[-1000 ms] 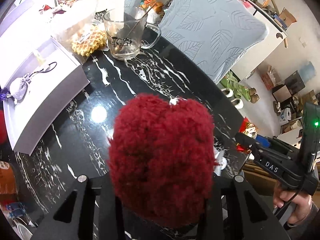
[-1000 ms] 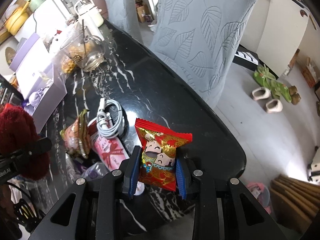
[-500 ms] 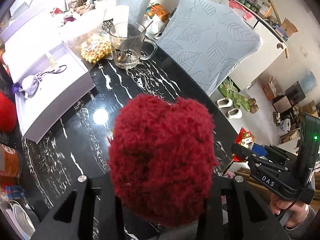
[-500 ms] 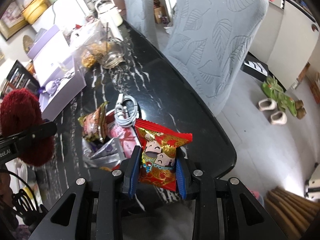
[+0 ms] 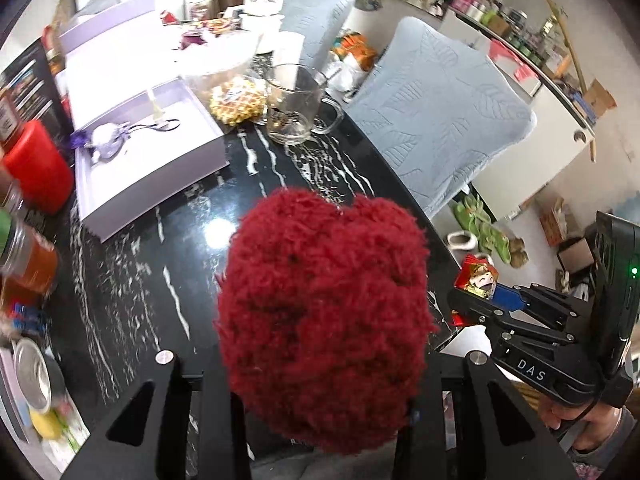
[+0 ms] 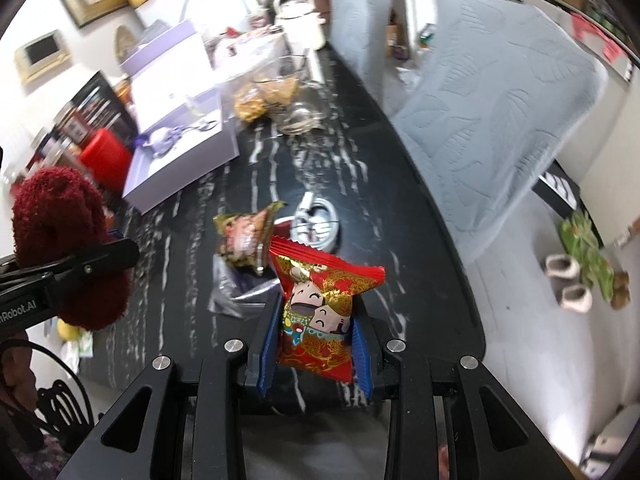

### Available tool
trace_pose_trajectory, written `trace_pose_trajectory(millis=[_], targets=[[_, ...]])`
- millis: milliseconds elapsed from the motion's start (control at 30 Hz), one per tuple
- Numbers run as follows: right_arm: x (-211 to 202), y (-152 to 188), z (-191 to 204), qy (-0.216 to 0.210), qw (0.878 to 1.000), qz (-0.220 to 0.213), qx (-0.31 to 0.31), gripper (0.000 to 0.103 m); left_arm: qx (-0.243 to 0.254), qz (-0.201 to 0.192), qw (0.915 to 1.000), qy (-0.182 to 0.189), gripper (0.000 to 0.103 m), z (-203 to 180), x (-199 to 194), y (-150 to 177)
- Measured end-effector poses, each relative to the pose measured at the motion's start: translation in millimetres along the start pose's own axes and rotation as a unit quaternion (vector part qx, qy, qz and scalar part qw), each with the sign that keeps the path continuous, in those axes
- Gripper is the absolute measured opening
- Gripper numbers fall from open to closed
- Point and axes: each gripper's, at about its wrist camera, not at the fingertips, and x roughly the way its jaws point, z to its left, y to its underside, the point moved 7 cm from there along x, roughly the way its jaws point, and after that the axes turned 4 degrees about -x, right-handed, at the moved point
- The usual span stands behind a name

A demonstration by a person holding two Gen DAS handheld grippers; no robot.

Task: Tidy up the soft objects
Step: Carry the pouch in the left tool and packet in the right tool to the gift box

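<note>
Upright between fingers, red snack packet, long axis vertical

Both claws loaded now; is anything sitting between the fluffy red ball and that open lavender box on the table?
Nothing visible. The fluffy dark-red yarn ball hangs in the left claw above bare black marble tabletop, and the open lavender box lies just beyond that clear stretch.

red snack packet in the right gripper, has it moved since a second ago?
Yes. The red snack packet, clamped in the right gripper, has risen: the white cable coil on the table sits further away.
</note>
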Motion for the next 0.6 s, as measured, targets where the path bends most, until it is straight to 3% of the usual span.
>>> trace_pose_trajectory(millis=[267,600], targets=[[6,-10,33,-0.045,0.995,0.013,-0.084,0.031,-0.052,-0.029,0.9979,-0.026,0.034,13,-18,11],[15,-15,74,-0.102,0.979,0.032,-0.172,0.031,-0.109,-0.047,0.9908,-0.066,0.034,36,-31,22]])
